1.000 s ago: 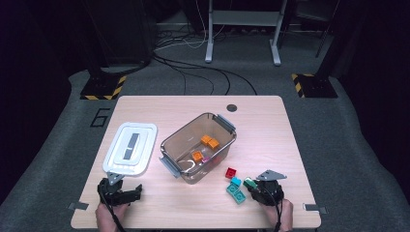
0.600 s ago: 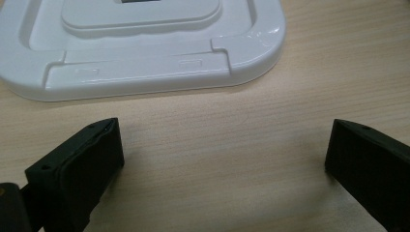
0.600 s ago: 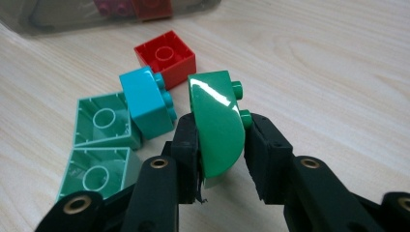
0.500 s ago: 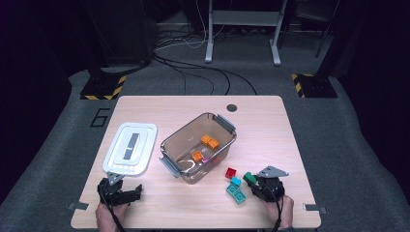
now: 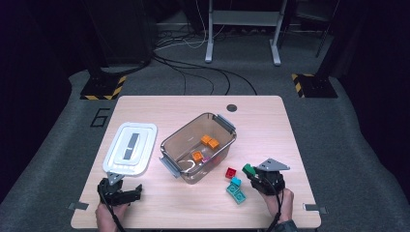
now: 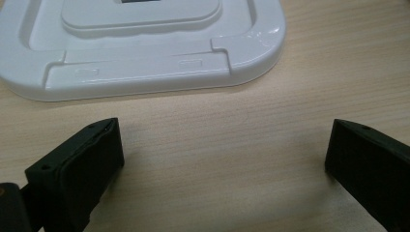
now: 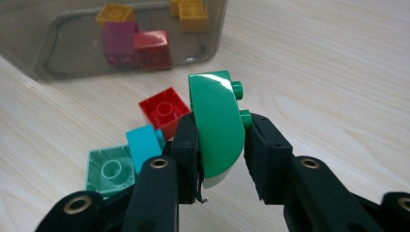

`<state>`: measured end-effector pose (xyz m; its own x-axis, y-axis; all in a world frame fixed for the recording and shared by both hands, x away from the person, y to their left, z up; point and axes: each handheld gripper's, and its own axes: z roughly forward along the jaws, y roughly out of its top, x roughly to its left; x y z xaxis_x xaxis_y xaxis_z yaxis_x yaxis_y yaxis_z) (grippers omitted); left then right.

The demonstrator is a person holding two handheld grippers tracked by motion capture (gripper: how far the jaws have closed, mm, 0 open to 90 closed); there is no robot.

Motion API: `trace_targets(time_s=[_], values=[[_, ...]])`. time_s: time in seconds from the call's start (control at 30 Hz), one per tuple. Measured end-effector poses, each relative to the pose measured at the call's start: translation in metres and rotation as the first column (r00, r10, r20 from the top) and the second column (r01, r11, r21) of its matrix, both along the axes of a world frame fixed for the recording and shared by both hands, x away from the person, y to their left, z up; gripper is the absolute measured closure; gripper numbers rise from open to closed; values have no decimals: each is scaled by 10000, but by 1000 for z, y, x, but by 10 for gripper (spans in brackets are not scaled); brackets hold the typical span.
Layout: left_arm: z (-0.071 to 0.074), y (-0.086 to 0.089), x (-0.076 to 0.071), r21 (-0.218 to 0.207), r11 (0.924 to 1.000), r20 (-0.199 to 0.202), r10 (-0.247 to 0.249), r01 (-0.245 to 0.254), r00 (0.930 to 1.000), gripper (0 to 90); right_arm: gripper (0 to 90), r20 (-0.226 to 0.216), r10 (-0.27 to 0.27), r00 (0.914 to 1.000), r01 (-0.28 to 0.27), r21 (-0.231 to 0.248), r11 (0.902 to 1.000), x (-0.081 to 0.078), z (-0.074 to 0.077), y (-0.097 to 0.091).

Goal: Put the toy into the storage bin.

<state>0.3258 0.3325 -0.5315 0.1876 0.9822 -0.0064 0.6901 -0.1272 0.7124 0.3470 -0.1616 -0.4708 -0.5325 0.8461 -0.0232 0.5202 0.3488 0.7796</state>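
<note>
At the near right corner of the table (image 5: pixel 290 121), right gripper (image 5: pixel 252 175) has its jaws clamped on a green brick (image 7: pixel 216 125) with a curved top. Brick stands on edge between the pads, two studs pointing off to the side, clear of the tabletop. Below and just beside it on the wood: a red brick (image 7: pixel 164 110), a small cyan brick (image 7: pixel 144 143) touching the red one, and a mint-green brick (image 7: pixel 111 170) closest to the person's edge.

Clear bin (image 5: pixel 169 145) sits mid-table, turned at an angle, grey latches at both ends. Inside: orange bricks (image 5: pixel 210 141), another orange one nearer the front wall, plus something magenta next to it. From the right gripper view a magenta brick (image 7: pixel 118 42) and another red one (image 7: pixel 153 50) show through the bin wall, touching each other.

White lid (image 5: pixel 130 153) lies flat to the left of the bin, well apart from the loose bricks.

Left gripper (image 5: pixel 121 195) rests at the near left edge, jaws spread wide, nothing between them, just bare wood. Lid edge sits just ahead of its tips, not touching.
</note>
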Motion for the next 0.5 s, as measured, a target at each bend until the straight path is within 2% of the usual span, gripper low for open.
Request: trace_targets(time_s=[0.5], values=[[0, 0, 0, 13, 10000, 8, -7, 7, 10000, 0, 664, 515, 342, 9981, -347, 89, 9994, 9, 25, 9]])
